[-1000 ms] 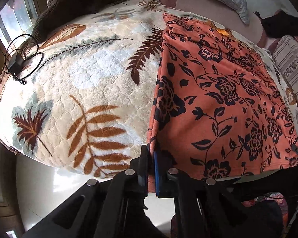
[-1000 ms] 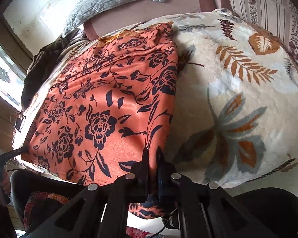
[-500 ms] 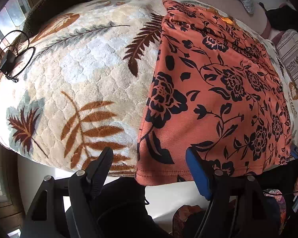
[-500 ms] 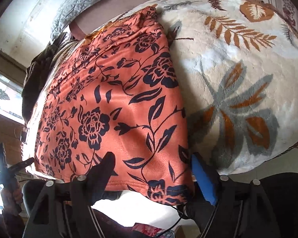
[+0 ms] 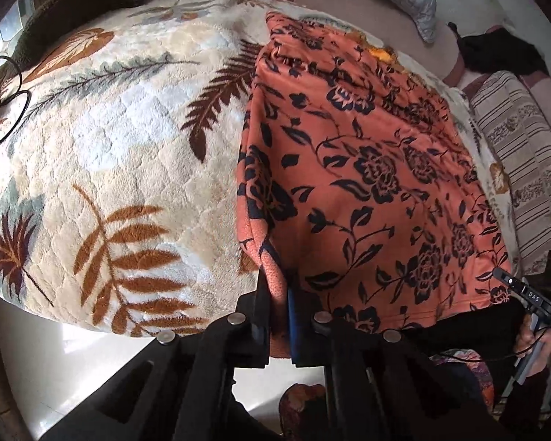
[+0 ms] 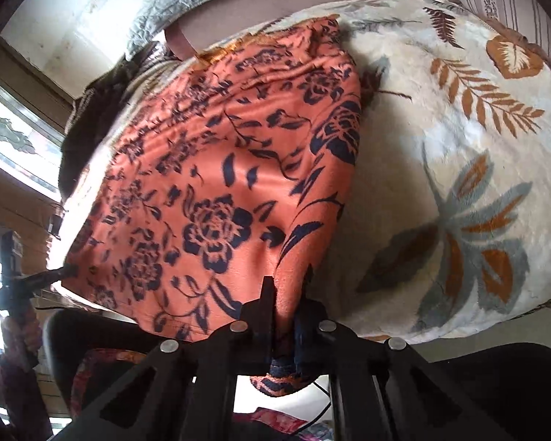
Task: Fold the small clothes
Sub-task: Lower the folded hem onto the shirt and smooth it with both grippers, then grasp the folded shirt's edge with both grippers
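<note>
Orange floral-print cloth garment (image 5: 367, 183) spread on cream leaf-patterned fleece blanket (image 5: 103, 139); left gripper (image 5: 277, 294) and right gripper (image 6: 284, 301) each pinch a lower-frame hem corner.

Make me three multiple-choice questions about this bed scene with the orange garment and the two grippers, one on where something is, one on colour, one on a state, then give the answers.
1. Where does the orange garment lie?
A. On the leaf-print blanket
B. On the floor
C. On a chair

2. What colour are the flowers printed on the garment?
A. White
B. Dark navy
C. Green

3. How do the left gripper and right gripper stand?
A. Both wide open above the cloth
B. One open, one shut
C. Both shut on the garment's near edge

Answers:
1 A, the garment is spread flat across the blanket in both views.
2 B, dark navy blooms and vines cover the orange cloth.
3 C, each wrist view shows orange cloth pinched between the closed fingers at a near corner.
</note>
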A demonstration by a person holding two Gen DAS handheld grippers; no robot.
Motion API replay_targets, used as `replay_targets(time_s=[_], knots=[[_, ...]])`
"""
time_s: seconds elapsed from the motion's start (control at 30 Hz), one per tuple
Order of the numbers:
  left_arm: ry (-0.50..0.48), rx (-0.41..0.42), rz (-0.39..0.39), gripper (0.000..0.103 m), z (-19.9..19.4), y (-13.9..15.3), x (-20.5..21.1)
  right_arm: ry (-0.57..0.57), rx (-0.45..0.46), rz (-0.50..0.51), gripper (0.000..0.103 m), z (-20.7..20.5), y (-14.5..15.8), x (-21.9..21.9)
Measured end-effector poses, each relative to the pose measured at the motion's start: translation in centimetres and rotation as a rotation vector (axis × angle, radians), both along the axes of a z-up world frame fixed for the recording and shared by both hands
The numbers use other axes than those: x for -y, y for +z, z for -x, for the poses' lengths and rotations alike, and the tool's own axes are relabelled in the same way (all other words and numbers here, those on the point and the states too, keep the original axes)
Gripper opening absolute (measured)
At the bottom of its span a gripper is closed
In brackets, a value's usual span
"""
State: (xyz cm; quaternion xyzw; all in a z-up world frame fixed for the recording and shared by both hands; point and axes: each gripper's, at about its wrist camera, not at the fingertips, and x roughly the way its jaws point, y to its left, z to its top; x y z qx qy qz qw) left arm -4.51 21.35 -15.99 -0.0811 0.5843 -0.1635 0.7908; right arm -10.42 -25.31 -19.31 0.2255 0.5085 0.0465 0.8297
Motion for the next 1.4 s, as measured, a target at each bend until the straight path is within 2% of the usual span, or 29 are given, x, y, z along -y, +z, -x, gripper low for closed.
replay_targets(time_s=[0.1, 0.27, 0.4, 0.53, 0.63, 0.73, 0.8, 0.83, 0.9, 0.93, 1.0, 1.03, 1.07, 1.13, 1.17, 1.23, 1.3, 1.4], knots=[[0.005, 0.044, 0.066, 0.007, -1.4, 2.9, -0.3, 0.000, 0.089, -0.079, 0.008, -1.0, 2.8, 0.5], [0.043, 0.086, 0.138, 0.007, -7.4, 7.0, -0.6, -0.079, 0.221, -0.180, 0.007, -5.4, 6.7, 3.2], [0.101, 0.096, 0.149, 0.007, -15.0, 9.3, -0.5, -0.208, 0.273, -0.232, 0.007, -11.2, 8.8, 6.9], [0.132, 0.108, 0.139, 0.007, -24.0, 10.1, 1.3, -0.333, 0.311, -0.269, 0.007, -19.0, 9.8, 11.4], [0.166, 0.119, 0.138, 0.007, -31.3, 8.2, 3.3, -0.432, 0.297, -0.352, 0.007, -25.7, 7.1, 14.3], [0.219, 0.095, 0.091, 0.008, -37.7, 3.5, 4.9, -0.524, 0.243, -0.497, 0.012, -31.4, 1.4, 16.5], [0.270, 0.040, 0.060, 0.009, -40.4, -0.5, 5.0, -0.584, 0.170, -0.552, 0.019, -33.8, -2.8, 17.4], [0.296, 0.017, 0.076, 0.009, -41.2, -2.2, 4.6, -0.617, 0.153, -0.559, 0.028, -34.4, -4.5, 18.0], [0.345, -0.001, 0.177, 0.009, -41.7, -4.4, 3.0, -0.675, 0.188, -0.651, 0.034, -34.5, -7.0, 19.9], [0.374, 0.001, 0.226, 0.009, -41.7, -5.0, 1.9, -0.717, 0.207, -0.704, 0.055, -34.0, -7.8, 21.1], [0.461, 0.013, 0.321, 0.009, -41.1, -5.2, -0.9, -0.778, 0.304, -0.843, 0.063, -32.5, -8.6, 23.6], [0.506, 0.028, 0.378, 0.009, -40.5, -5.0, -2.3, -0.797, 0.324, -0.854, 0.069, -31.8, -8.3, 24.6], [0.527, 0.044, 0.417, 0.010, -39.8, -4.6, -3.4, -0.805, 0.314, -0.807, 0.069, -31.0, -7.4, 25.3], [0.527, 0.081, 0.385, 0.010, -37.6, -2.8, -4.4, -0.749, 0.309, -0.695, 0.070, -29.9, -5.1, 25.3], [0.519, 0.095, 0.354, 0.014, -36.0, -1.9, -4.4, -0.696, 0.285, -0.654, 0.070, -29.5, -3.9, 24.7], [0.480, 0.108, 0.335, 0.025, -32.4, -0.5, -3.8, -0.588, 0.274, -0.596, 0.070, -28.0, -1.5, 22.5], [0.437, 0.089, 0.288, 0.044, -28.2, 0.1, -2.4, -0.502, 0.252, -0.555, 0.070, -26.0, 0.2, 19.6], [0.399, 0.066, 0.305, 0.061, -21.9, -0.4, -0.2, -0.411, 0.234, -0.553, 0.070, -22.3, 1.0, 14.4]])
